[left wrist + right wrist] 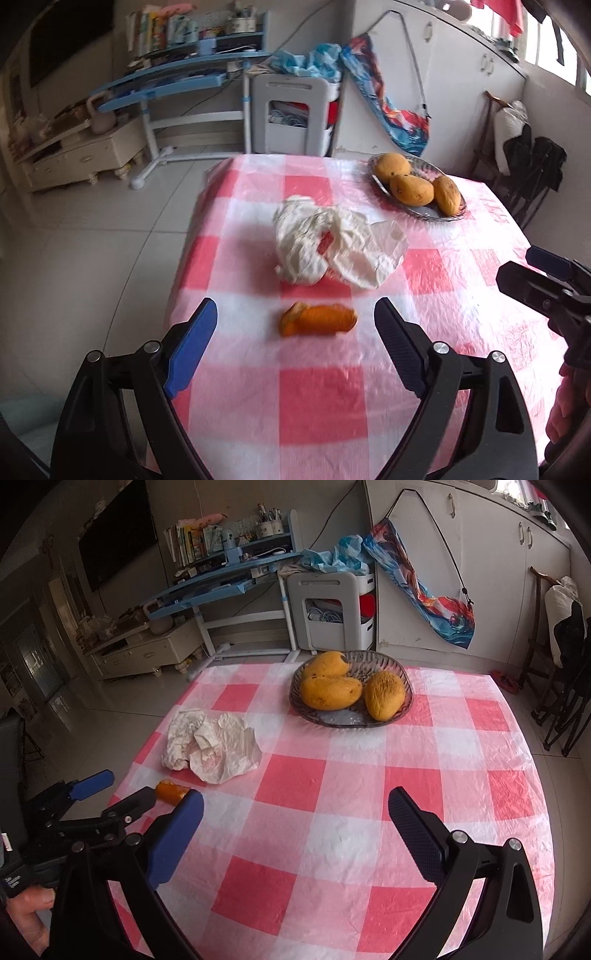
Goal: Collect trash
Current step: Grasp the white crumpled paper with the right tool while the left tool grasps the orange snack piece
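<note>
Left wrist view: the left tongs hang spread wide over the checked tabletop, framing an orange peel, apparently lined up to grab it. Beyond lie crumpled paper and a mango bowl; right tongs gape empty.

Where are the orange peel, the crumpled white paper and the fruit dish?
orange peel (318, 318), left wrist view, middle of the peel.
crumpled white paper (332, 243), left wrist view, centre of the wad.
fruit dish (334, 720), right wrist view, bare near rim.
</note>
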The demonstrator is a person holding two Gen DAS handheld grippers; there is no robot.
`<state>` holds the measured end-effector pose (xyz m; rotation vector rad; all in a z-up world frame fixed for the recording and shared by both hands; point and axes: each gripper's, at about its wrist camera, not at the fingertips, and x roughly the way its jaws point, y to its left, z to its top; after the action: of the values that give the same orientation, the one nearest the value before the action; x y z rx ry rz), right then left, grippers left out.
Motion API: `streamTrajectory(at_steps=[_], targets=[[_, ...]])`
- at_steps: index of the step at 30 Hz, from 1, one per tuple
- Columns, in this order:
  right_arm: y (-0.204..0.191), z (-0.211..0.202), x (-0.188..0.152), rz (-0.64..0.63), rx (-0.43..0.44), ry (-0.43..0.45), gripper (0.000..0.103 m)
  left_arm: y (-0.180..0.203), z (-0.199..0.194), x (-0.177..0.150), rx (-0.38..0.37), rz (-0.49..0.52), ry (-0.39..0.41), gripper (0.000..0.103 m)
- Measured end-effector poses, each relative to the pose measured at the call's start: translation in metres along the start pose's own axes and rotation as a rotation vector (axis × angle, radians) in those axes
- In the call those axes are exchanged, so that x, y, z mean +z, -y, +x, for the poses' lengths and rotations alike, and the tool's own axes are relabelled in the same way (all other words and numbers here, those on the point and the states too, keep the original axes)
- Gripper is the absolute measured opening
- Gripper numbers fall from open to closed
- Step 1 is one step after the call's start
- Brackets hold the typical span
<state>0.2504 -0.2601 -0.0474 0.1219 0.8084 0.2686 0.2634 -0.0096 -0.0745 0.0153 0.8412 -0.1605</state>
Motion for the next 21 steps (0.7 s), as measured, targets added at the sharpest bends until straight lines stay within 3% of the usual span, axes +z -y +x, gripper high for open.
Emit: streamTrajectory(at_steps=[6, 11, 13, 16, 21], targets=[[-0.004, 0.014, 0.009, 0.024, 0.027, 0.038, 0.096, 0.011, 0.028, 0.008, -0.099, 0.098, -0.063, 0.084], [-0.023, 0.044, 0.019, -0.006, 0.066, 0.002, 0.096, 0.014, 0.036, 0.000, -0.214, 0.147, -0.203, 0.042], [-0.032, 0.057, 0.023, -0.023, 0.077, -0.011, 0.096, 0.009, 0.033, -0.001, -0.255, 0.136, -0.249, 0.030], [-0.042, 0.080, 0.032, -0.038, 0.095, -0.034, 0.096, -0.001, 0.023, 0.001, -0.295, 0.123, -0.275, 0.028], [-0.057, 0.115, 0.036, -0.058, 0.122, -0.103, 0.096, -0.009, 0.016, 0.007, -0.310, 0.104, -0.238, 0.029]])
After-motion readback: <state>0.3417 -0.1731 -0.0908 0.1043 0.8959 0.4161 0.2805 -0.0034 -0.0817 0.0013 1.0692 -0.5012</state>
